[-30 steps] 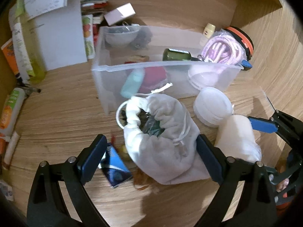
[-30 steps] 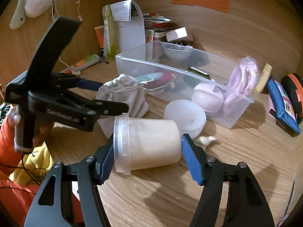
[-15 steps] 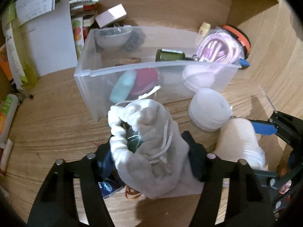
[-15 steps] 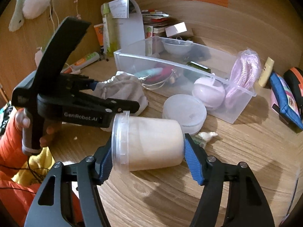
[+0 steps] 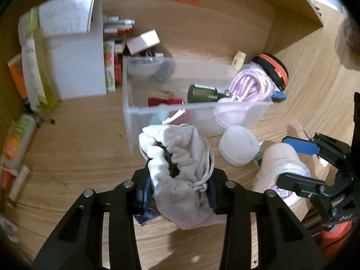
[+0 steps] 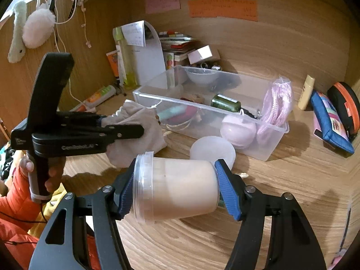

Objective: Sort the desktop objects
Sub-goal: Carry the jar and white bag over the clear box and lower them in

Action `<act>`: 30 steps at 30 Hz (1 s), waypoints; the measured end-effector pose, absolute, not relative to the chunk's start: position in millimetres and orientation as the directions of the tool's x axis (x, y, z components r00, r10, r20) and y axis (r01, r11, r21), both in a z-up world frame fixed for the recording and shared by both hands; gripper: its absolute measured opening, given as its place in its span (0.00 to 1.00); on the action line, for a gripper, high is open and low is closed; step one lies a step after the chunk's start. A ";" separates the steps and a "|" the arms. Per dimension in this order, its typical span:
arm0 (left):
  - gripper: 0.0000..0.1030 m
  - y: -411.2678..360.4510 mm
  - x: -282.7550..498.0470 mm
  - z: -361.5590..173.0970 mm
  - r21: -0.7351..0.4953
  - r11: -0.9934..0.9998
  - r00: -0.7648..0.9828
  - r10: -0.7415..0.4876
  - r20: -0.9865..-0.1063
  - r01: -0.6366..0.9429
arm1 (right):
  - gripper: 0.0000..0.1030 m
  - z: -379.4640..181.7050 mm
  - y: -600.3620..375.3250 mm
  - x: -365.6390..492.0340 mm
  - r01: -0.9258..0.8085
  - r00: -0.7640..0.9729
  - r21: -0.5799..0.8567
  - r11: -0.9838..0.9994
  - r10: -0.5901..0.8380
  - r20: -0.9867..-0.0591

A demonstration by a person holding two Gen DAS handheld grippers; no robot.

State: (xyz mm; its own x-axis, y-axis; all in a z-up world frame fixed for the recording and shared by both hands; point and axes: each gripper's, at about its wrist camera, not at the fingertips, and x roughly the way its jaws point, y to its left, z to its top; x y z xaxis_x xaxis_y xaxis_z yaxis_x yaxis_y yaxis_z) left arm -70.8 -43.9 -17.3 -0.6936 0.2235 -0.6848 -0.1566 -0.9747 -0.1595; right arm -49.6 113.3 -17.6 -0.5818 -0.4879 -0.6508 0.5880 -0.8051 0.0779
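Lifted since before: crumpled grey drawstring pouch [image 5: 180, 180]

Warm, dim indoor light falls from above, laying soft shadows on the counter [image 6: 281, 202]. Fisheye bending curves the edges. The far-left papers [image 5: 67, 20] are motion-blurred.

black grippers [image 6: 173, 190], blue pads, orange sleeve [image 6: 16, 204]

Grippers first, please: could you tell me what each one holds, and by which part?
Left gripper, closing: the grey pouch, squeezed across its middle. Right gripper: the jar, clamped end to end, rim to base.
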 end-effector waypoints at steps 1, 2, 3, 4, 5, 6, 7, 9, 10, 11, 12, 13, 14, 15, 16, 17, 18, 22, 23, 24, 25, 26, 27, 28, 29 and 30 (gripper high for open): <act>0.38 -42.4 -68.8 -12.6 -0.126 -0.978 -0.697 0.205 -0.687 -0.164 | 0.60 -15.9 113.0 -49.3 0.588 -0.584 0.080 -0.805 -0.490 -0.646; 0.38 -41.4 -67.9 -10.4 -0.104 -0.980 -0.695 0.195 -0.692 -0.171 | 0.60 -14.8 111.9 -49.3 0.588 -0.585 0.081 -0.805 -0.492 -0.645; 0.38 -40.0 -67.1 -8.4 -0.075 -0.979 -0.686 0.186 -0.704 -0.189 | 0.60 -13.9 111.5 -49.7 0.586 -0.586 0.083 -0.806 -0.493 -0.643; 0.38 -39.9 -65.3 -7.2 -0.048 -0.978 -0.678 0.176 -0.714 -0.203 | 0.60 -13.0 111.0 -50.0 0.588 -0.586 0.083 -0.804 -0.494 -0.643; 0.38 -39.8 -63.5 -7.0 -0.019 -0.977 -0.670 0.160 -0.725 -0.212 | 0.60 -12.3 110.7 -50.1 0.588 -0.587 0.081 -0.805 -0.493 -0.642; 0.38 -39.8 -62.2 -7.4 0.010 -0.976 -0.664 0.141 -0.735 -0.218 | 0.60 -12.1 110.7 -49.7 0.588 -0.588 0.079 -0.805 -0.492 -0.642; 0.38 -40.2 -61.4 -9.0 0.050 -0.973 -0.652 0.113 -0.750 -0.225 | 0.60 -11.8 110.5 -49.2 0.589 -0.589 0.076 -0.805 -0.492 -0.641; 0.38 -44.0 -59.4 -11.3 0.079 -0.968 -0.632 0.092 -0.769 -0.237 | 0.60 -11.8 110.6 -48.4 0.590 -0.590 0.076 -0.804 -0.493 -0.640; 0.38 -46.7 -58.5 -13.0 0.086 -0.966 -0.618 0.085 -0.781 -0.242 | 0.60 -12.3 110.8 -48.5 0.591 -0.589 0.078 -0.803 -0.495 -0.639; 0.38 -49.9 -57.1 -13.9 0.095 -0.965 -0.606 0.076 -0.792 -0.245 | 0.60 -13.1 110.9 -48.9 0.590 -0.588 0.080 -0.803 -0.495 -0.640; 0.38 -53.8 -55.5 -14.0 0.094 -0.964 -0.595 0.075 -0.800 -0.247 | 0.60 -13.5 111.2 -49.3 0.589 -0.588 0.082 -0.804 -0.496 -0.640; 0.38 -56.9 -54.4 -13.7 0.087 -0.964 -0.588 0.079 -0.805 -0.250 | 0.60 -14.2 111.4 -50.1 0.588 -0.586 0.087 -0.804 -0.498 -0.640; 0.38 -61.5 -52.6 -11.4 0.067 -0.966 -0.580 0.094 -0.809 -0.250 | 0.60 -14.8 111.6 -51.0 0.586 -0.585 0.092 -0.805 -0.499 -0.640; 0.38 -64.1 -51.1 -9.0 0.051 -0.968 -0.580 0.105 -0.808 -0.247 | 0.60 -15.6 112.2 -52.5 0.583 -0.584 0.098 -0.806 -0.500 -0.640; 0.38 -66.7 -49.7 -5.1 0.036 -0.970 -0.584 0.115 -0.804 -0.241 | 0.61 -16.4 112.5 -54.1 0.582 -0.582 0.105 -0.807 -0.503 -0.639; 0.38 -68.3 -48.7 0.0 0.027 -0.972 -0.596 0.121 -0.794 -0.234 | 0.60 -17.1 112.6 -55.7 0.580 -0.580 0.111 -0.807 -0.504 -0.640; 0.38 -68.3 -48.8 3.9 0.021 -0.973 -0.606 0.125 -0.786 -0.228 | 0.60 -17.8 112.8 -57.5 0.576 -0.579 0.117 -0.809 -0.504 -0.641; 0.38 -74.0 -56.9 19.0 -0.092 -0.972 -0.612 0.209 -0.763 -0.217 | 0.60 -16.1 115.0 -63.4 0.568 -0.580 0.134 -0.812 -0.510 -0.635; 0.38 -74.9 -59.9 21.5 -0.110 -0.972 -0.619 0.216 -0.755 -0.206 | 0.60 -14.4 116.3 -64.2 0.566 -0.582 0.139 -0.813 -0.513 -0.631; 0.38 -75.3 -63.0 23.4 -0.120 -0.973 -0.627 0.218 -0.748 -0.195 | 0.60 -12.5 117.1 -64.9 0.563 -0.586 0.140 -0.814 -0.513 -0.627; 0.38 -76.0 -65.7 25.0 -0.132 -0.974 -0.634 0.219 -0.742 -0.182 | 0.60 -10.0 118.5 -65.5 0.560 -0.593 0.139 -0.817 -0.513 -0.621; 0.38 -78.0 -69.4 26.6 -0.156 -0.973 -0.639 0.228 -0.735 -0.167 | 0.60 -7.6 119.8 -66.1 0.557 -0.600 0.139 -0.819 -0.512 -0.615; 0.38 -79.9 -72.2 28.0 -0.177 -0.971 -0.643 0.237 -0.728 -0.158 | 0.61 -5.1 121.1 -66.3 0.554 -0.605 0.139 -0.821 -0.512 -0.610; 0.38 -82.7 -75.3 28.8 -0.200 -0.969 -0.647 0.245 -0.722 -0.144 | 0.60 -2.2 122.9 -67.1 0.551 -0.610 0.141 -0.823 -0.512 -0.605; 0.38 -85.3 -78.5 29.9 -0.214 -0.969 -0.654 0.243 -0.717 -0.125 | 0.61 0.3 124.2 -68.0 0.548 -0.615 0.141 -0.825 -0.511 -0.601; 0.38 -87.4 -80.5 30.4 -0.222 -0.969 -0.661 0.237 -0.712 -0.109 | 0.61 2.6 125.6 -69.3 0.544 -0.619 0.141 -0.827 -0.510 -0.597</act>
